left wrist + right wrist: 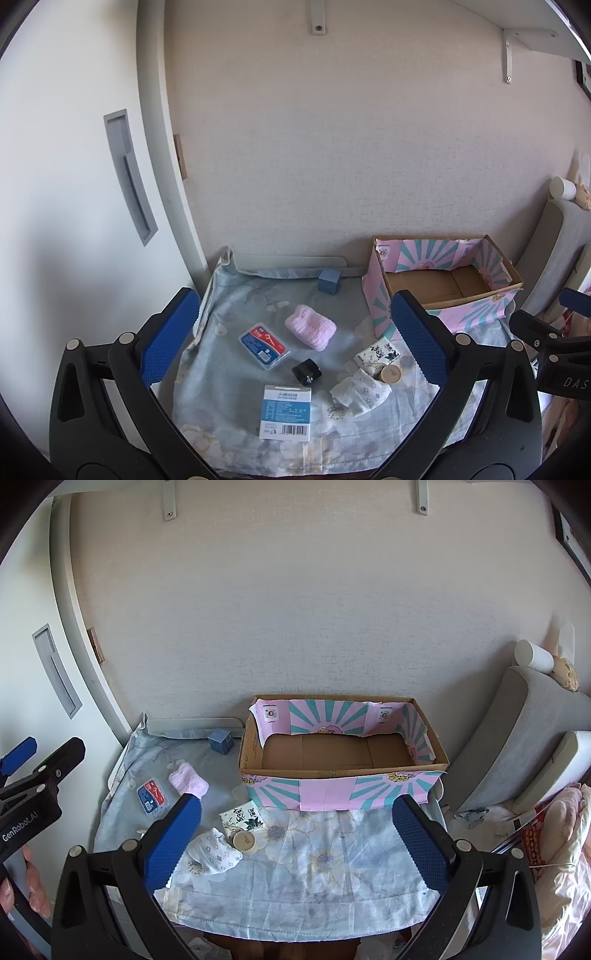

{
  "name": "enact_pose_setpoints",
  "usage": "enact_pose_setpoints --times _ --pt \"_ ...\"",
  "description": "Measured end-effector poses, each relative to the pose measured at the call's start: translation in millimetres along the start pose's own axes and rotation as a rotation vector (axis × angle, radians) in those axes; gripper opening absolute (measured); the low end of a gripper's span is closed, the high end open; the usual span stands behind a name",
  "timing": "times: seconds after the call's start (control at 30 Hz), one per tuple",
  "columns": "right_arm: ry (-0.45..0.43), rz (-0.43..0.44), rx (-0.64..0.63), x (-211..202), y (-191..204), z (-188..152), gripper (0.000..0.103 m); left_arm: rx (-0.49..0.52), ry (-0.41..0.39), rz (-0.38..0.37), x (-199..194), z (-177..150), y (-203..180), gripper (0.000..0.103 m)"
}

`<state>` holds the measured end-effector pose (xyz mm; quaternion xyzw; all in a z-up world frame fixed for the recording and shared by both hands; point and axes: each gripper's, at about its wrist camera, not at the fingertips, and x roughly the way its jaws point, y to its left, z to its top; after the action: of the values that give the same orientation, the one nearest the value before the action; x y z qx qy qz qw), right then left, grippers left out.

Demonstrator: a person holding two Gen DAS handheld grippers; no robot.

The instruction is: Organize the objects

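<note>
Closest to the lens, the left gripper (295,332) with its blue ribbed pads hangs over the table, jaws spread wide and nothing between them. Right under its view lies the white and blue flat carded packet with a barcode (285,412), its long axis running away from the camera, roughly in line with the fingers. Just beyond it sits a small black cylindrical cap-like piece (307,371), then a clear plastic case with a red and blue label (264,345) lying diagonally, and a folded pink knitted cloth (311,327).

Over to the right gripper (297,834): also gaping, empty, hovering above the pale floral tablecloth (325,867). Straight ahead of it stands the open cardboard box wrapped in pink and teal sunburst paper (332,790), nothing inside that shows. Off its left finger lie a white patterned baby mitten (216,853), a round wooden disc (244,840) touching it, and a small printed tissue pack (242,818).

A blue cube-shaped little box (329,281) waits at the back near the wall.

My read: nothing is sorted yet. The left claw is nearer the packet, case and cloth; the right is nearer the mitten cluster and the box, so each drop-off travels rightward and away.
</note>
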<state>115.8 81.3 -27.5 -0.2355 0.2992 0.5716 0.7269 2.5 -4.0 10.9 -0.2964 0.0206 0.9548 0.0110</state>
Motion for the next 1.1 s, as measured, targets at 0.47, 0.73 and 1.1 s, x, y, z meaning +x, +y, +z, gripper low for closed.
enact_pose_setpoints --times 0.47,0.73,1.1 --pt "-0.001 -0.011 -0.004 2 12 4 0.103 -0.019 0.002 -0.029 5 -5 10 0.103" --pt "-0.009 -0.015 0.012 1 11 4 0.103 -0.012 -0.008 -0.042 3 -3 9 0.103" --pt "-0.005 -0.13 0.141 2 11 4 0.103 -0.005 0.007 -0.062 4 -4 10 0.103"
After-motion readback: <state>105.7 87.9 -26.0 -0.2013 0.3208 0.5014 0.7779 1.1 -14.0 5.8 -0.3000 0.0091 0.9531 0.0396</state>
